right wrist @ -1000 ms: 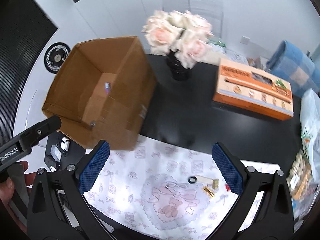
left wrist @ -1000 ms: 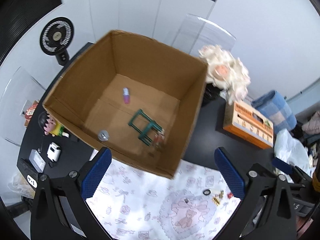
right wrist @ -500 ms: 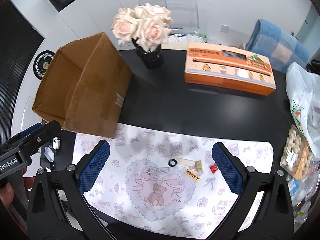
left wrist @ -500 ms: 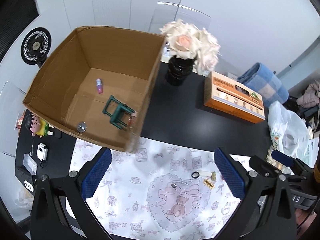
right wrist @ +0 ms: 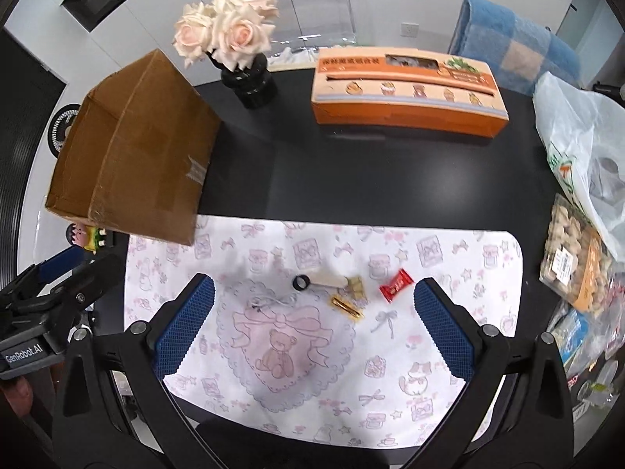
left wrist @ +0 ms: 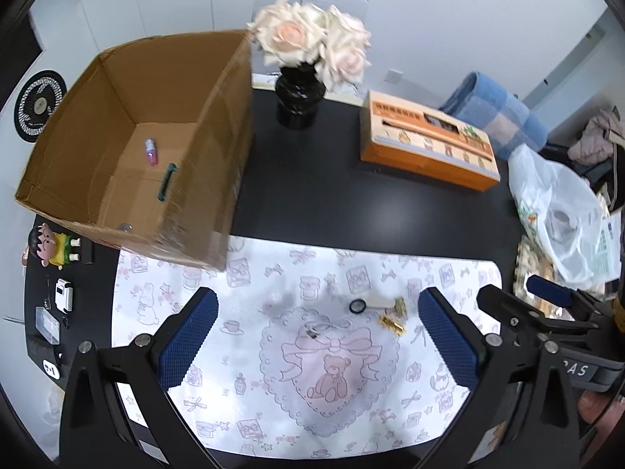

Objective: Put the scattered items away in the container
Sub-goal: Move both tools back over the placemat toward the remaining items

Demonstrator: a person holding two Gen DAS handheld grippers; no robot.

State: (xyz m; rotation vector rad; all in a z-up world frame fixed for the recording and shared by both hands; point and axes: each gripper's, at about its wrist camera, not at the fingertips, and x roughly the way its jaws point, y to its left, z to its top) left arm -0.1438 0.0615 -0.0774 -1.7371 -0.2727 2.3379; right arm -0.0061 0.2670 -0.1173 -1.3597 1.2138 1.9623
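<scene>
An open cardboard box [left wrist: 218, 125] [right wrist: 152, 156] stands at the left on the patterned mat [left wrist: 250, 398] [right wrist: 449, 258]. Inside it lie a small pink bottle [left wrist: 150, 151], a green frame piece [left wrist: 166, 181] and a small round item [left wrist: 125, 227]. On the mat's middle lie a black ring [right wrist: 301, 283] [left wrist: 357, 306], a cream stick [right wrist: 330, 280], gold pieces [right wrist: 347, 306] [left wrist: 391, 322], a thin wire piece [right wrist: 271, 302] and a red wrapped candy [right wrist: 396, 285]. My left gripper [left wrist: 318, 336] is open above the mat, empty. My right gripper [right wrist: 312, 322] is open too, nothing between its fingers.
A black vase of pale roses [left wrist: 299, 103] [right wrist: 252, 86] stands behind the box, an orange carton [right wrist: 406, 90] to its right. Plastic bag [right wrist: 586, 148] and snack packs [right wrist: 578, 265] crowd the right edge. A cartoon figurine [left wrist: 52, 244] and small gadgets [left wrist: 63, 294] lie at the left.
Both grippers have pulled back and swung right, away from the box toward the small items on the mat. The box now sits farther left in both views.
</scene>
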